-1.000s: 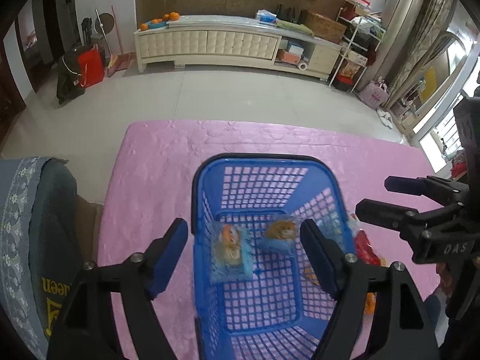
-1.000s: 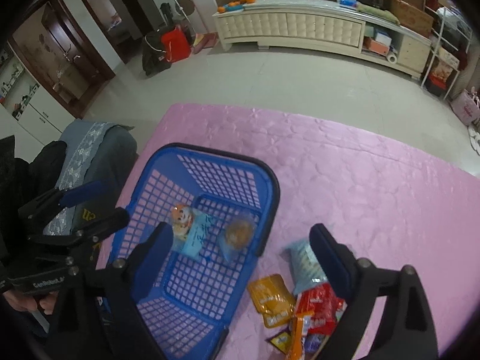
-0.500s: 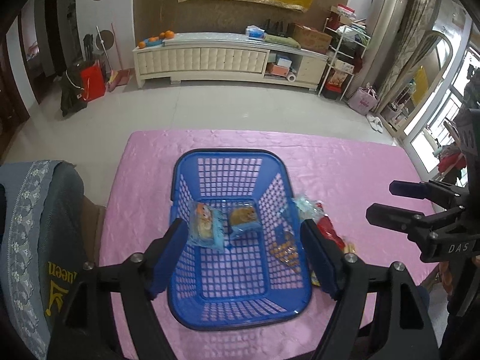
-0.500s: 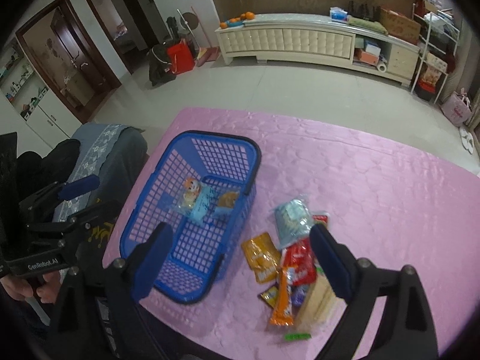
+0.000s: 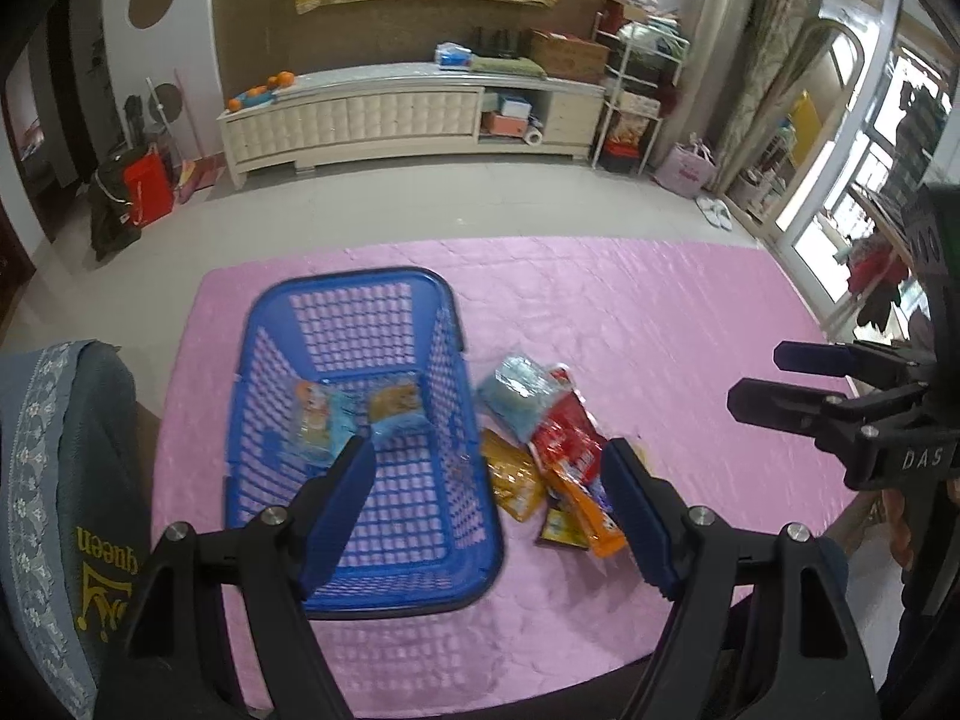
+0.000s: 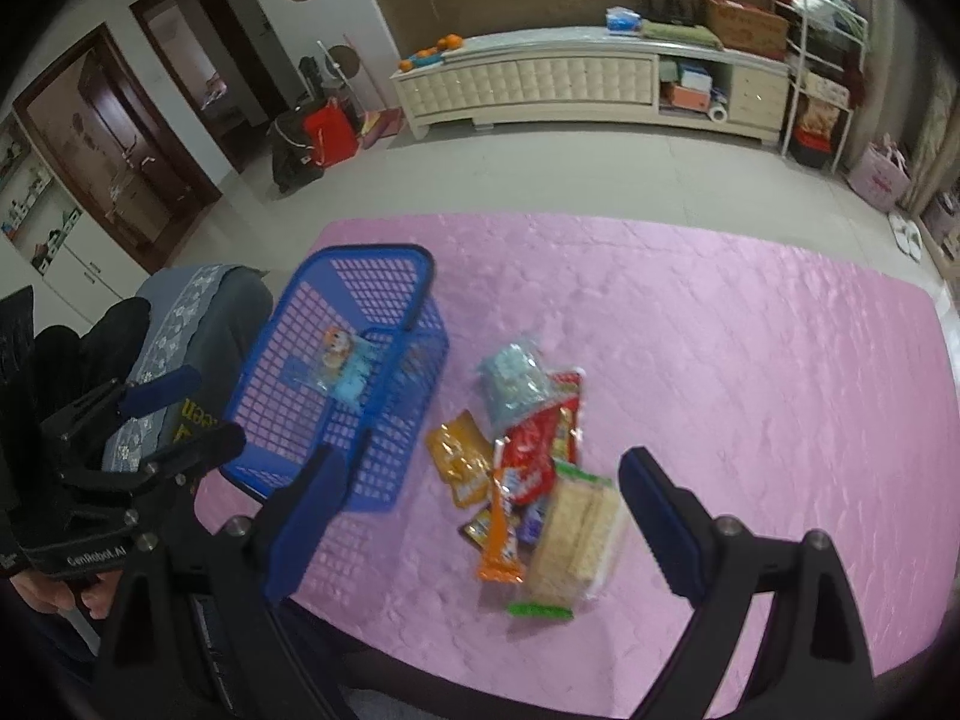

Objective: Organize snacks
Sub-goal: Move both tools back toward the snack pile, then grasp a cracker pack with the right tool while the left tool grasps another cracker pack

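pink quilted cloth (image 5: 630,324) covers the table in front of you, and on its left part sits the blue plastic basket (image 5: 354,300), open side up. two snack packs lie on the basket floor toward its far end: a light blue pack with an orange cartoon figure (image 5: 315,420) and, just beside it on the right, a pack with a brown picture (image 5: 393,405).

just to the right of the basket, the loose pile of snacks (image 6: 528,462) rests on the cloth. a pale blue pouch (image 6: 513,381) lies at the far end, with a red bag (image 6: 534,450) partly over it. an orange-yellow pouch (image 6: 459,462) lies nearest the basket wall. an orange stick pack (image 6: 501,540) and a clear pack of pale crackers (image 6: 576,540) lie at the near end.

your left gripper (image 5: 486,510) hangs above the basket's near right corner with its jaws wide apart and nothing between them. your right gripper (image 6: 480,522) hangs over the near end of the pile, jaws spread wide and holding nothing. neither touches a snack.

a grey patterned chair back (image 5: 54,456) stands just off the table's left edge.
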Action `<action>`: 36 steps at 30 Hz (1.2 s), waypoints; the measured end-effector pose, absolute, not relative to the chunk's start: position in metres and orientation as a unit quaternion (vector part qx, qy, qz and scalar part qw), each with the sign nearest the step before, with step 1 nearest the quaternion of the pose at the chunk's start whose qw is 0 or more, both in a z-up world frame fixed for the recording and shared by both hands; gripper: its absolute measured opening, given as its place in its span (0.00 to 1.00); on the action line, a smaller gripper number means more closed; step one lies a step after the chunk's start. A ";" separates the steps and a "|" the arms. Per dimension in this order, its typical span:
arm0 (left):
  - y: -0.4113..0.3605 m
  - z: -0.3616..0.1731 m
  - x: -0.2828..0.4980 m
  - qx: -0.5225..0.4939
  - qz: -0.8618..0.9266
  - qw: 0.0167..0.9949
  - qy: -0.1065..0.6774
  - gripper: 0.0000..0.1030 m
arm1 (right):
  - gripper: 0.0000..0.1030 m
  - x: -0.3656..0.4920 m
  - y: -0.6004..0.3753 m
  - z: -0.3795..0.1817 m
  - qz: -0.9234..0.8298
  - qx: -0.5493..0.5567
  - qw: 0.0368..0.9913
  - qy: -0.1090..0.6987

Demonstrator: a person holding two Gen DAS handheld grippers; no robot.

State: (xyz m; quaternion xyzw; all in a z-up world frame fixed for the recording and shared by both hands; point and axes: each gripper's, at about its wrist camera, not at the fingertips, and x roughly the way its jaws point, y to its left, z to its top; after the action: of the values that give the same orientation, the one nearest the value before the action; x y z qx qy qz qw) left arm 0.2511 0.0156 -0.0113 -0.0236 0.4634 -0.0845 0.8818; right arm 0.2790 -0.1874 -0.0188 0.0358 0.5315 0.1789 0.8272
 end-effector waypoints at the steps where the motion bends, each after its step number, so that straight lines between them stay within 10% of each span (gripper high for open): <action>1: 0.008 -0.015 0.251 -0.021 -0.089 0.880 0.465 0.73 | 0.92 0.278 -0.193 -0.023 0.177 0.039 0.825 0.535; 36: -0.087 -0.141 0.233 -0.032 -0.104 0.843 0.526 0.73 | 0.84 0.253 -0.285 -0.198 0.212 0.174 0.749 0.603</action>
State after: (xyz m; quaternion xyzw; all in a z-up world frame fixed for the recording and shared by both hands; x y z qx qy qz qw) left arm 0.2328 -0.0874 -0.1408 -0.0321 0.5261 -0.1039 0.8434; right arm 0.2528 -0.2851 -0.1976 0.1735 0.6032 0.2115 0.7492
